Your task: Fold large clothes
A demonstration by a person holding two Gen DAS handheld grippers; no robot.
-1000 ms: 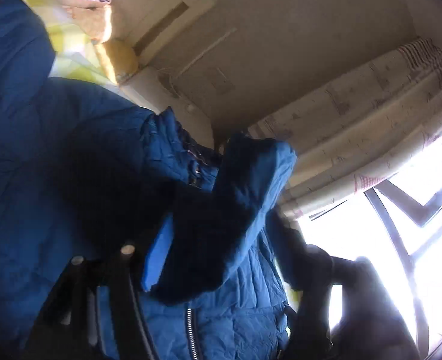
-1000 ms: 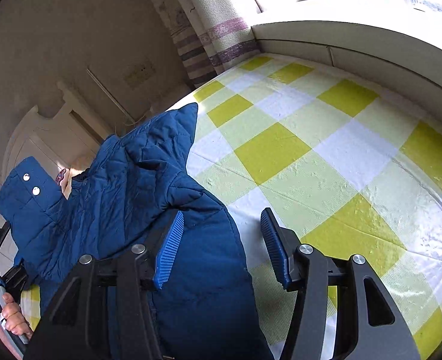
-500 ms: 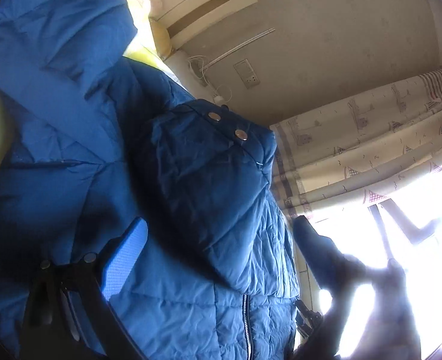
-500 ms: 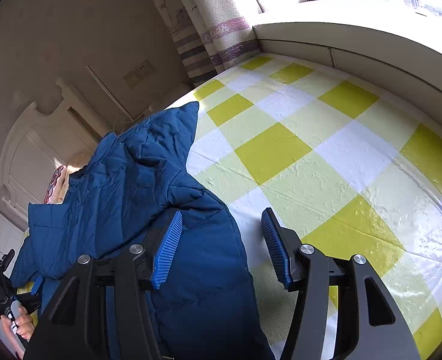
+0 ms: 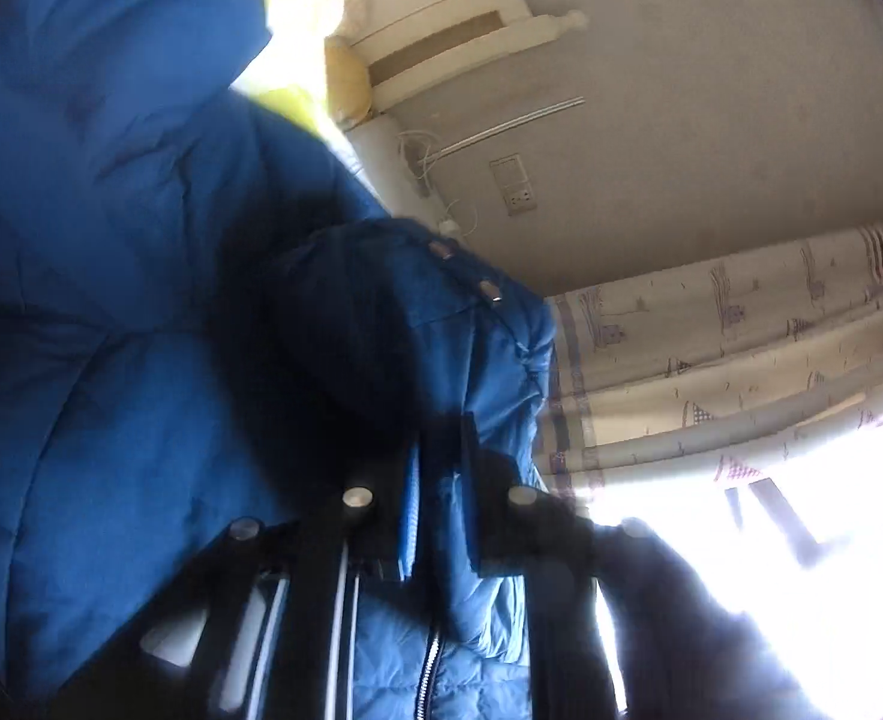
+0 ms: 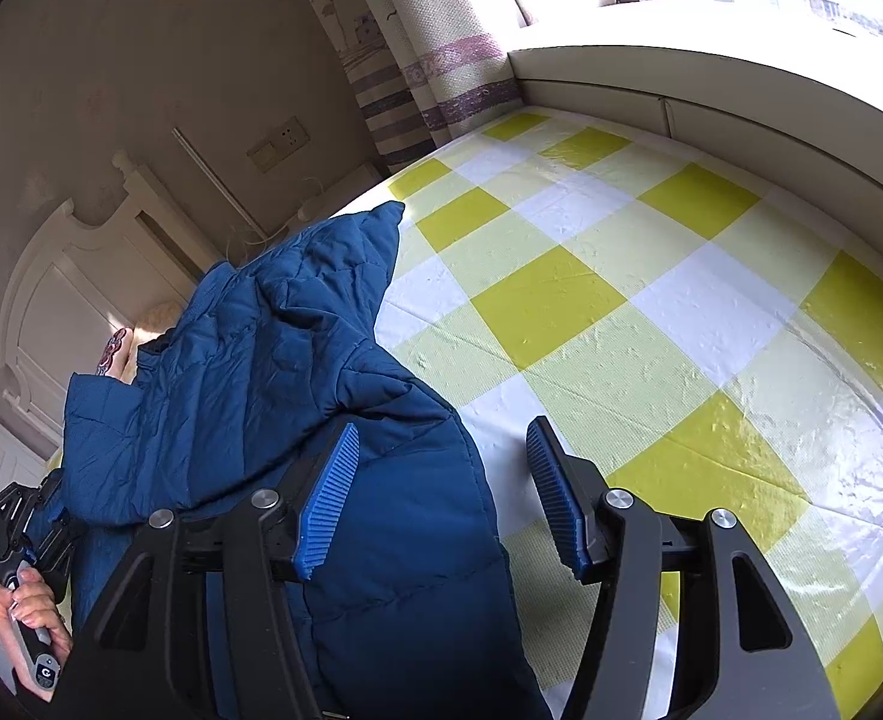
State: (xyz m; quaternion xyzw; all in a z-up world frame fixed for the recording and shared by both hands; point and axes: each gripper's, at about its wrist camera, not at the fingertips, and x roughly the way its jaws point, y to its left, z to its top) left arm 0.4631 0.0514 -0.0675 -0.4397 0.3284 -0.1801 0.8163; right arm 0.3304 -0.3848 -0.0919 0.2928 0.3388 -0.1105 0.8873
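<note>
A blue quilted jacket [image 6: 249,372] lies on the left side of the yellow-and-white checked bed cover [image 6: 621,312]. In the left wrist view the jacket [image 5: 111,312] fills the left half. Its sleeve cuff with metal snaps [image 5: 465,276] is folded over the body, near the zipper [image 5: 432,660]. My left gripper [image 5: 438,468] is shut on a fold of jacket fabric beside that zipper. The same left gripper [image 6: 27,522] shows at the jacket's far-left edge, held by a hand [image 6: 33,600]. My right gripper [image 6: 441,444] hovers over the jacket's near hem, jaws opening. Fabric lies below them and the pads do not press it.
A white headboard [image 6: 81,264] and a pillow [image 6: 153,318] stand beyond the jacket. A patterned curtain [image 6: 435,60] hangs at the back, and a white window ledge [image 6: 741,90] runs along the bed's far side. A wall socket [image 6: 279,141] is above the headboard.
The left gripper's jaws went from wide apart to closed on a fold of the jacket. The raised sleeve cuff came down onto the jacket's body. The right gripper's jaws spread slightly.
</note>
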